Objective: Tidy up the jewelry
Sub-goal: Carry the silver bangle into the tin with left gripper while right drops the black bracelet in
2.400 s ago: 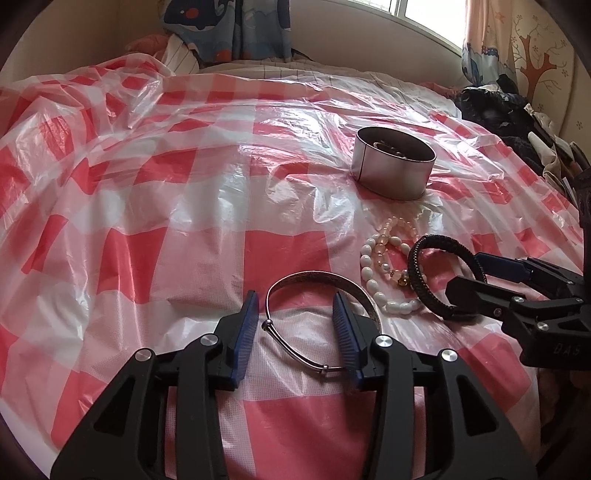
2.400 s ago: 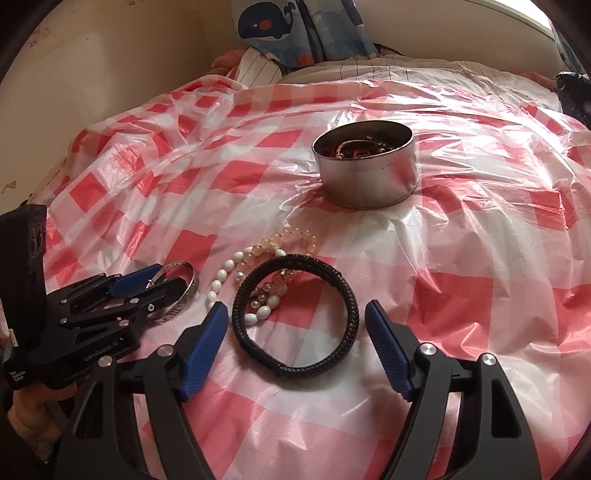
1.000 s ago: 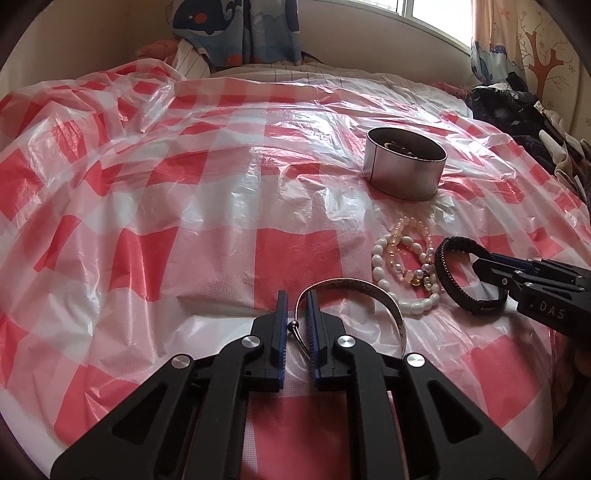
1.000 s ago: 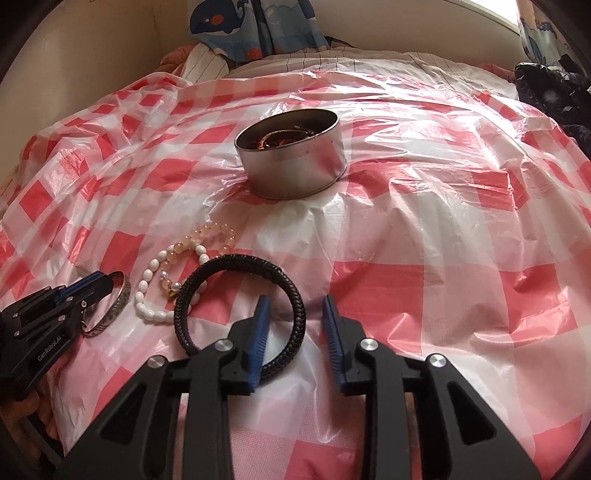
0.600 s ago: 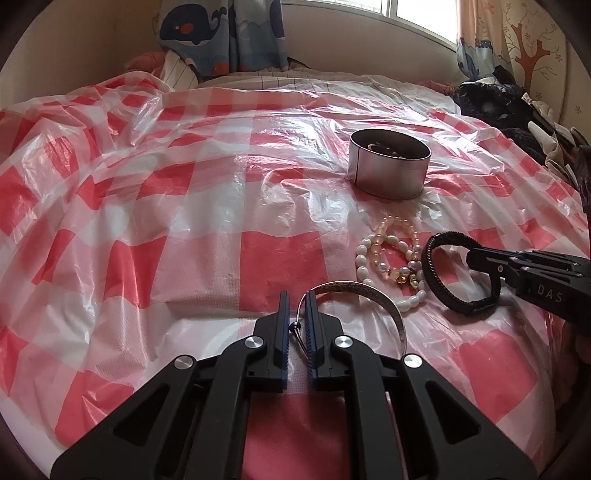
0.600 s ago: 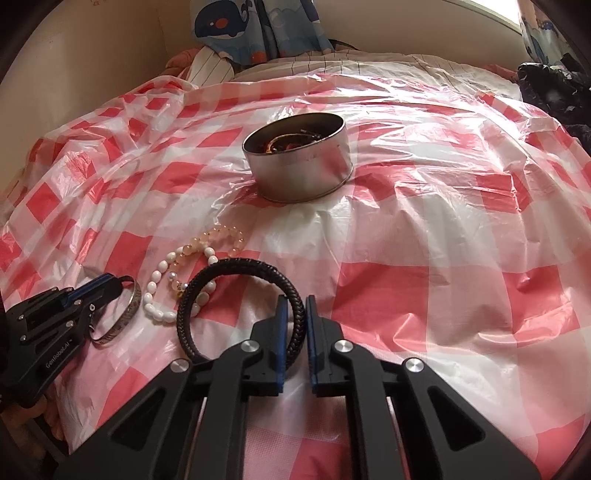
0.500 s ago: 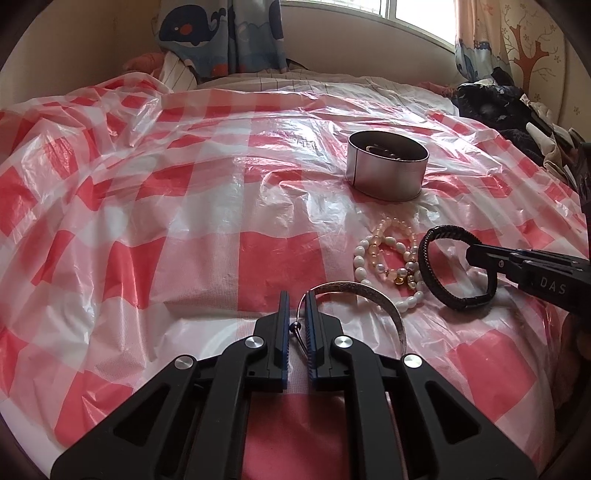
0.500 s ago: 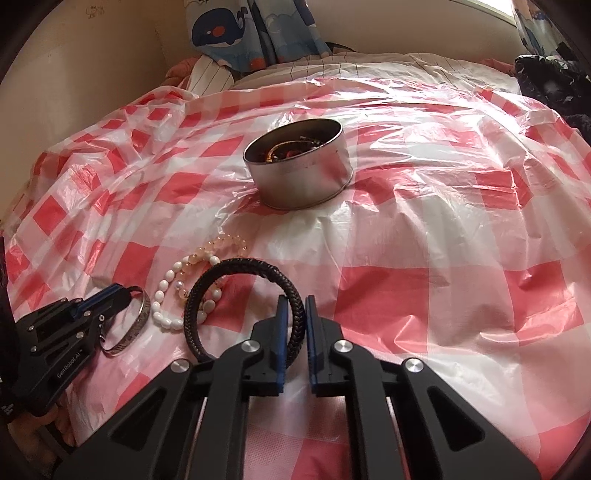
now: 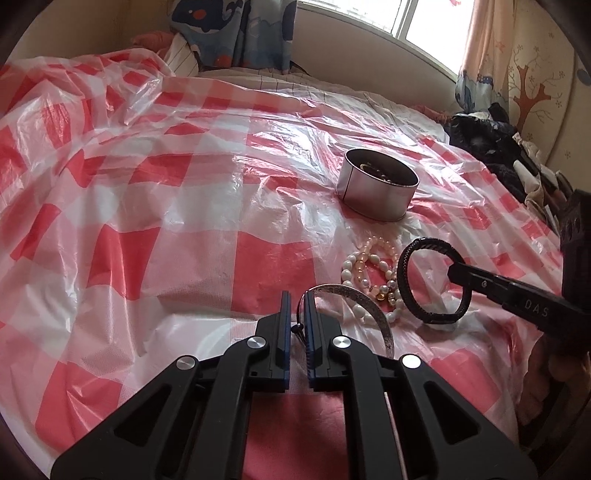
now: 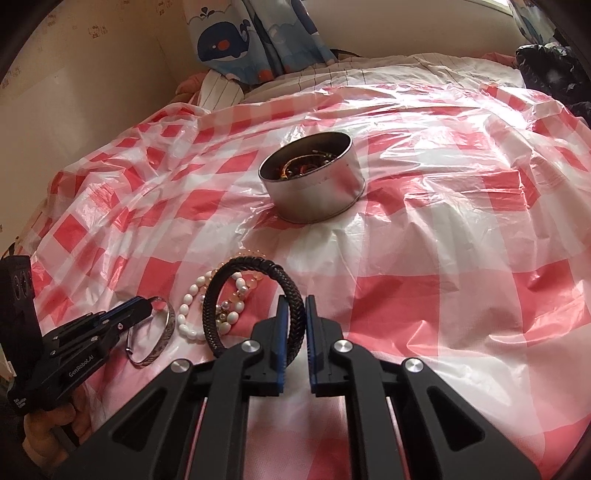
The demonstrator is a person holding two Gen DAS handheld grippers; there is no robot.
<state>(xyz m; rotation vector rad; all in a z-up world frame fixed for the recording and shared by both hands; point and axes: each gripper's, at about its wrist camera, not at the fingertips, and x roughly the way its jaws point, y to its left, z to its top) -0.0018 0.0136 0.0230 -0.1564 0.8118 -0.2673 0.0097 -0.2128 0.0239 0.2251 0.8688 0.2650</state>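
Observation:
My left gripper (image 9: 297, 295) is shut on a thin silver bangle (image 9: 373, 314), which tilts up off the sheet; it also shows in the right wrist view (image 10: 162, 332). My right gripper (image 10: 295, 299) is shut on a black braided bracelet (image 10: 258, 267) and holds it lifted and tilted; the bracelet also shows in the left wrist view (image 9: 406, 280). White and peach bead bracelets (image 9: 364, 266) lie on the red-checked plastic sheet (image 9: 184, 221) between the two. A round metal tin (image 10: 314, 184) with jewelry inside stands beyond them.
Dark clothes (image 9: 491, 147) are piled at the bed's right side. A whale-print curtain (image 10: 240, 33) and a striped pillow (image 10: 218, 92) lie at the far end. A wall (image 10: 92, 92) runs along the left.
Both grippers closed on their pieces, then lifted: the black bracelet and the silver bangle now tilt up off the sheet. Both views have moved closer to the tin.

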